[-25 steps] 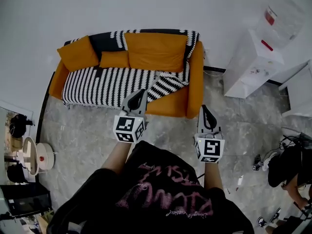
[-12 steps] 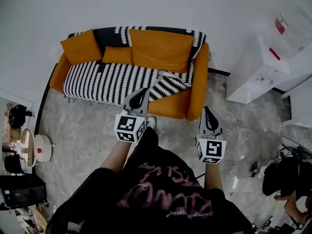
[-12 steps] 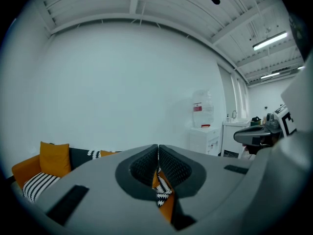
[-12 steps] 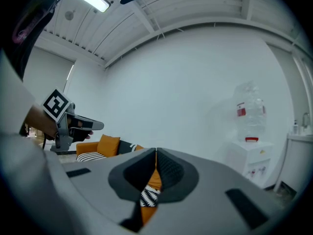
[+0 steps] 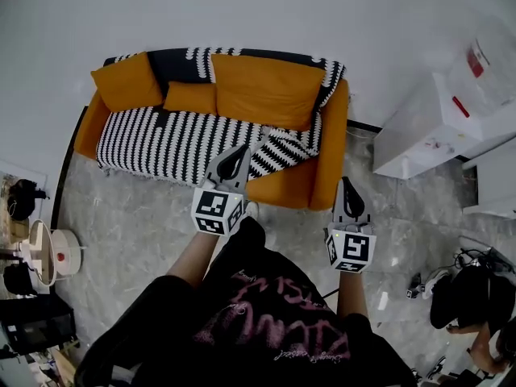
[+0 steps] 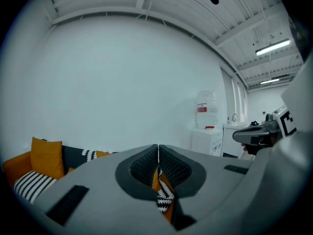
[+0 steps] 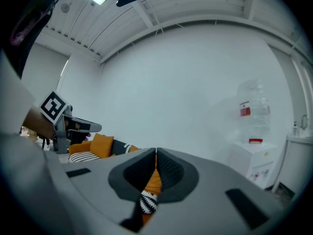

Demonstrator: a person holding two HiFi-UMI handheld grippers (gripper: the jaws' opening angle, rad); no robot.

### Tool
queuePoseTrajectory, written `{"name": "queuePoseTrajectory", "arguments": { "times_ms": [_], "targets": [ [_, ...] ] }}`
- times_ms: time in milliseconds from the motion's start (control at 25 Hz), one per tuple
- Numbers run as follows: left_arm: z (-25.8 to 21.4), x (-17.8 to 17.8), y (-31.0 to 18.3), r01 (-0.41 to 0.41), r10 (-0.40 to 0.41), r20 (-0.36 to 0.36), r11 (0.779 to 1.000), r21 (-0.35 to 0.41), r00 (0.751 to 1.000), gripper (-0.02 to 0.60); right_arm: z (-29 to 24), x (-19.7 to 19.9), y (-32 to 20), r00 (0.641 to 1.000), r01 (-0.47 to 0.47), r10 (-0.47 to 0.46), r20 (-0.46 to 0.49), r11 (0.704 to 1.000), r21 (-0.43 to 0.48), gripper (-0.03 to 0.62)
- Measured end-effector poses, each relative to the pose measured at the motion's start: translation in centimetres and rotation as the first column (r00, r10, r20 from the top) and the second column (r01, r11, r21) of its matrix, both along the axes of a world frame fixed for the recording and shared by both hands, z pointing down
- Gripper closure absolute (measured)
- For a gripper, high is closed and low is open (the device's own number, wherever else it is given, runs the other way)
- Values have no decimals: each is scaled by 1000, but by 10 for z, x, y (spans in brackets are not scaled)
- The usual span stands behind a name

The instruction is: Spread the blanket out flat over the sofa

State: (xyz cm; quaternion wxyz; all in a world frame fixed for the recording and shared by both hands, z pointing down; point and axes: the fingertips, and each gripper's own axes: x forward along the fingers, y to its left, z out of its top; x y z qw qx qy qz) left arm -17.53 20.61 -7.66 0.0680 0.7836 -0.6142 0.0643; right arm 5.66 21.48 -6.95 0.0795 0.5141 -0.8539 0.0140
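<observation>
An orange sofa (image 5: 300, 185) stands against the white wall. A black-and-white striped blanket (image 5: 173, 139) lies over its seat and back. Towards the sofa's right end, a part of the blanket (image 5: 284, 142) is bunched and folded over. Three orange cushions (image 5: 264, 89) rest on it. My left gripper (image 5: 238, 155) is shut and empty, its tip in front of the sofa's front edge near the bunched part. My right gripper (image 5: 347, 187) is shut and empty, over the floor by the sofa's right arm. In the left gripper view the jaws (image 6: 158, 148) meet, and likewise in the right gripper view (image 7: 156, 152).
A white cabinet with a water bottle (image 5: 431, 123) stands to the right of the sofa. A small round table (image 5: 47, 252) is at the left edge. A person crouches at the bottom right (image 5: 476, 301). Grey marble floor (image 5: 137, 216) lies before the sofa.
Both grippers have moved forward towards the sofa, staying shut. The left tip now overlaps the sofa's front edge more.
</observation>
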Motion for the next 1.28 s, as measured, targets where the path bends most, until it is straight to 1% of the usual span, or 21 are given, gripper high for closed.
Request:
{"name": "queuePoseTrajectory", "arguments": {
  "times_ms": [160,280,560,760,1040,1280],
  "targets": [
    [13,-13,-16,-10,9,-22,1000,-29,1000,566,10,-13,-13,1000,-12,12,-16,1000,-28,572],
    [23,-21,-29,-20,19,-28,999,-41,999,566,14,-21,-26,999,-24,23,-23,999,-31,572],
    [21,-62,-75,-34,31,-78,999,-36,996,566,10,-53,-72,997,-73,73,-24,997,-33,572],
    [26,-78,-101,-76,72,-84,996,-51,994,566,8,-73,-98,994,-102,100,-43,994,-41,572],
    [39,-101,-136,-132,123,-112,989,-72,986,566,10,-99,-130,987,-152,148,-69,987,-45,572],
    [48,-119,-160,-170,157,-135,982,-86,978,566,11,-125,-152,983,-162,158,-94,986,-43,572]
  ]
}}
